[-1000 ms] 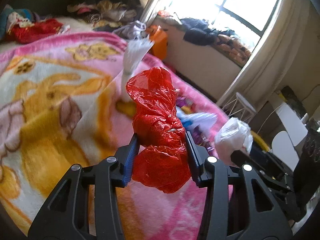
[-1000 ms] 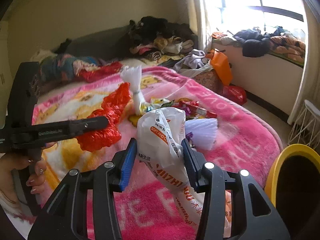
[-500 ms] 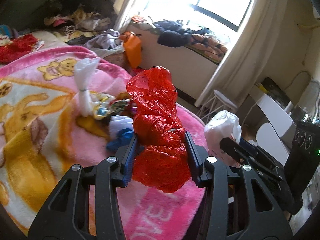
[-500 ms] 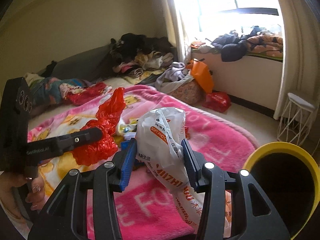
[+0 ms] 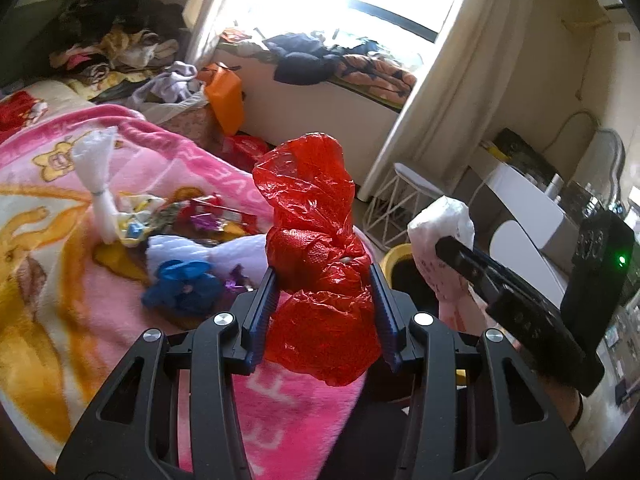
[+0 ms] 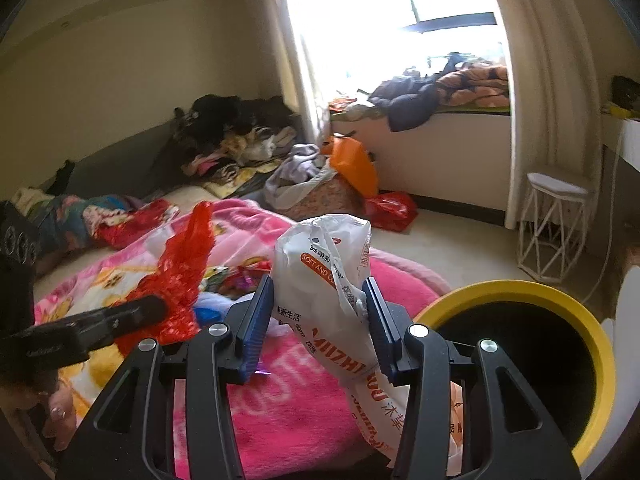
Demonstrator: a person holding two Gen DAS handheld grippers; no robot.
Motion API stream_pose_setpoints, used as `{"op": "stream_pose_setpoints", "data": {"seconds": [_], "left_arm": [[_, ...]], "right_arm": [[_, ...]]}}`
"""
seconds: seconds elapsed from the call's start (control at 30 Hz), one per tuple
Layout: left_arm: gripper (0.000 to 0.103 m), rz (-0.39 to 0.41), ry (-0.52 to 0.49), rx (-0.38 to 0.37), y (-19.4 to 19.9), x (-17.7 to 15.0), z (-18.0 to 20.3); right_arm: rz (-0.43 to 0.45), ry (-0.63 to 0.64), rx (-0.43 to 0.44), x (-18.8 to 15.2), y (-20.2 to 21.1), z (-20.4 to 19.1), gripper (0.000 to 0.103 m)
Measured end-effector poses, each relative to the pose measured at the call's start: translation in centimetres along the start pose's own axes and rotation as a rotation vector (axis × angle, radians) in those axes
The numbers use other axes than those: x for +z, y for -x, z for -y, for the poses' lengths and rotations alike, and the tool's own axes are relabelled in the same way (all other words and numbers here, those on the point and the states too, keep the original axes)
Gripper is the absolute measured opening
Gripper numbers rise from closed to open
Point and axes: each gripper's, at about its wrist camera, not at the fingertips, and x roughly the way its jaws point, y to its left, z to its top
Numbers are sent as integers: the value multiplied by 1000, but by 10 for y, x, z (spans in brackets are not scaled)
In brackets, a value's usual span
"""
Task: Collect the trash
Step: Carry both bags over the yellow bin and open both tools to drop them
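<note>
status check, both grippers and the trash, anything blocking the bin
Left gripper shut on red plastic bag. Right gripper shut on white printed wrapper. Yellow bin open, nothing over its mouth.

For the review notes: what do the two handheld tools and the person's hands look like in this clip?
Both tools, left tool and right tool, share one build: matte black skeletal frames with triangular cut-outs, silver round bolt heads, and ribbed blue pads lining the fingers. The right tool's black body carries a lit green lamp. A dark band circles one wrist; no sleeves show.

Bright window (image 6: 400, 8), cream curtains (image 6: 532, 92), white wire stool (image 6: 554, 224) on pale floor.
</note>
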Motion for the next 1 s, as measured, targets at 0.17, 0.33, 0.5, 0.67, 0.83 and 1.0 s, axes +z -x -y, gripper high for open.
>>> {"op": "stream_pose_setpoints", "data": {"seconds": [0.17, 0.33, 0.5, 0.67, 0.83, 1.0], "left_arm": [[37, -14, -34, -21, -10, -1, 21], [37, -31, -60, -47, -22, -3, 38], [37, -49, -102, -78, -36, -7, 60], [37, -79, -132, -100, -52, -10, 79], [38, -116, -151, -118, -72, -13, 95], [38, -147, -176, -131, -88, -19, 108]], "right_arm": [[13, -47, -45, 1, 6, 22, 44], [21, -94, -85, -1, 10, 41, 44], [33, -151, -115, -5, 14, 61, 44], [41, -198, -142, -8, 19, 80, 44], [47, -245, -172, -13, 23, 97, 44], [48, -298, -200, -18, 25, 115, 44]]}}
